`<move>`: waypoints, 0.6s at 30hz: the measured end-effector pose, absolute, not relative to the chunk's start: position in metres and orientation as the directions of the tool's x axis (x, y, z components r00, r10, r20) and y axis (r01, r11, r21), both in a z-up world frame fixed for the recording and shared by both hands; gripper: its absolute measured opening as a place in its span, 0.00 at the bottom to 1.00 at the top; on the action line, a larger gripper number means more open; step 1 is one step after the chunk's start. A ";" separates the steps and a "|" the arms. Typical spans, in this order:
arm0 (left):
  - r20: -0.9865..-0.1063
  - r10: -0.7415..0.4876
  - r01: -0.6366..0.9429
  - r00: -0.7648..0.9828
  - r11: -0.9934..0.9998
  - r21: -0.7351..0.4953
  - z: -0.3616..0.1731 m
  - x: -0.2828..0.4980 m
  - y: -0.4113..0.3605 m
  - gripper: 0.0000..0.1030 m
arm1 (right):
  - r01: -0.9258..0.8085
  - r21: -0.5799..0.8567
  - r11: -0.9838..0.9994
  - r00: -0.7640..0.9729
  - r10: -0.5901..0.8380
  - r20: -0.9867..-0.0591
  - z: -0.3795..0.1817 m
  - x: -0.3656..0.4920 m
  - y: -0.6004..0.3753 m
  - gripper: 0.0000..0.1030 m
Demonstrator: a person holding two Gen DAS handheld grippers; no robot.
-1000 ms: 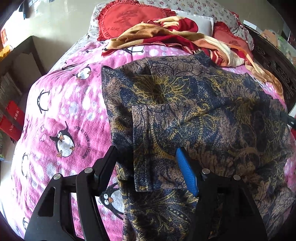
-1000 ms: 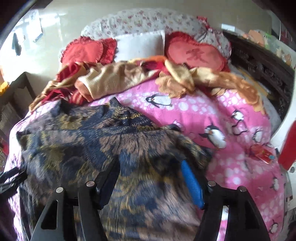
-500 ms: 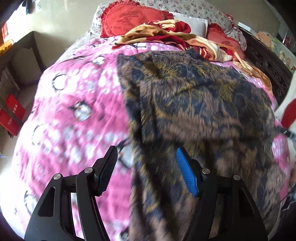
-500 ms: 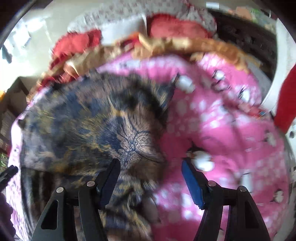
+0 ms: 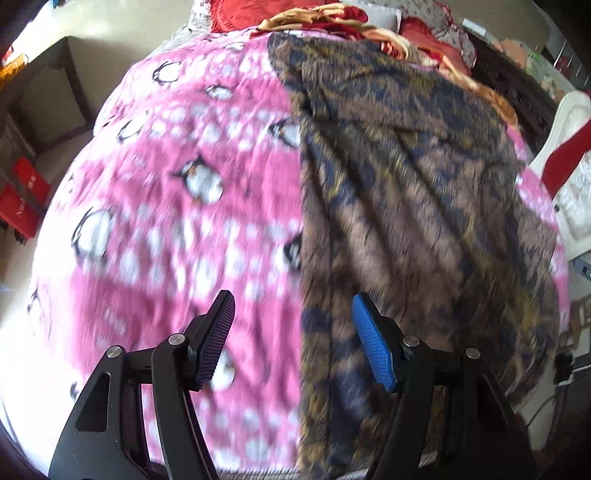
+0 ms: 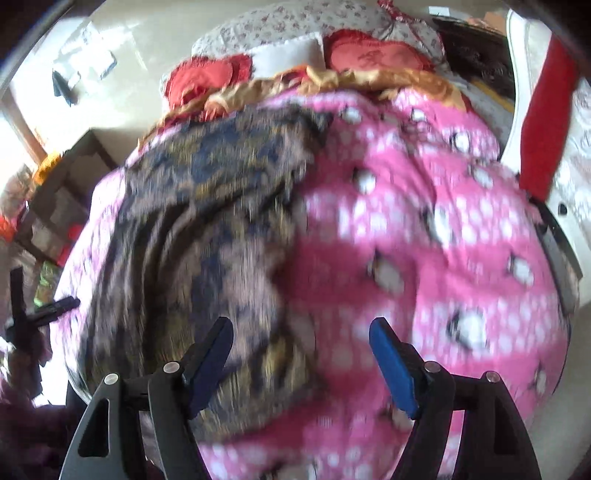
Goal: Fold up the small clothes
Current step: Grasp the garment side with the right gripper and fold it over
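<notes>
The patterned garment (image 5: pixel 413 192), a dark blue and brown printed piece, lies spread on the pink penguin blanket (image 5: pixel 177 192) that covers the bed, its far end reaching up toward the red and gold bedding (image 5: pixel 332 18) heaped by the pillows. The left gripper (image 5: pixel 293 341) hangs over the garment's left edge near its near end, fingers spread apart and holding nothing, one finger above blanket and the blue-padded one above cloth. The right gripper (image 6: pixel 301 360) hangs over the garment's right edge (image 6: pixel 288 258), likewise released and empty, straddling the line where cloth meets blanket. Both views are smeared with motion, so fine creases and any hem cannot be read. Judging from this, the step in hand is to take the near end of the garment at its two sides for a fold toward the far end. To do it well, each gripper should come down squarely on its own edge, pinching only the garment and not the fleecy blanket beneath it, which looks soft enough to be caught along. The two grasps ought to sit level with each other across the garment, so the fold line comes out straight, and the cloth, which looks thin and limp, should be lifted together and kept lightly taut between them
</notes>
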State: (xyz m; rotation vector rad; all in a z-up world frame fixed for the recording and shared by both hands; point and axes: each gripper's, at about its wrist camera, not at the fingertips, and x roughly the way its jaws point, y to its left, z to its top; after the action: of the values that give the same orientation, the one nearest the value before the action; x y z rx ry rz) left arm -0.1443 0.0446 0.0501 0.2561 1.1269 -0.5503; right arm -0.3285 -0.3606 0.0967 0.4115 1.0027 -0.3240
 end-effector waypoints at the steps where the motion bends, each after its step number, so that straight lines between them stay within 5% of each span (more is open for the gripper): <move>1: -0.906 -0.271 0.541 0.324 0.839 -0.057 0.049 -0.149 0.047 0.64 | 0.445 0.178 0.877 0.486 -0.070 -0.871 0.087 -0.333 -0.356 0.72; 10: -0.907 -0.245 0.545 0.343 0.838 -0.021 0.047 -0.171 0.052 0.64 | 0.495 0.179 0.851 0.458 -0.080 -0.885 0.039 -0.330 -0.348 0.70; 12: -0.905 -0.247 0.545 0.346 0.838 -0.021 0.049 -0.171 0.053 0.64 | 0.491 0.174 0.853 0.442 -0.073 -0.894 0.035 -0.325 -0.345 0.37; 14: -0.906 -0.248 0.543 0.344 0.839 -0.023 0.048 -0.172 0.055 0.64 | 0.471 0.174 0.865 0.463 -0.074 -0.883 0.039 -0.326 -0.337 0.15; 15: -0.907 -0.246 0.542 0.342 0.840 -0.024 0.048 -0.171 0.057 0.64 | 0.462 0.155 0.873 0.468 -0.091 -0.879 0.042 -0.327 -0.333 0.07; 18: -0.910 -0.244 0.536 0.334 0.844 -0.029 0.048 -0.171 0.060 0.64 | 0.452 0.159 0.878 0.497 -0.100 -0.862 0.058 -0.342 -0.326 0.04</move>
State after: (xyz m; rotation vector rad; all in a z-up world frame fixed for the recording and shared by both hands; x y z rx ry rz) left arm -0.1713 0.0601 0.0481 0.2985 1.1211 -0.5186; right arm -0.3416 -0.3257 0.0582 0.3916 1.0011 -0.3442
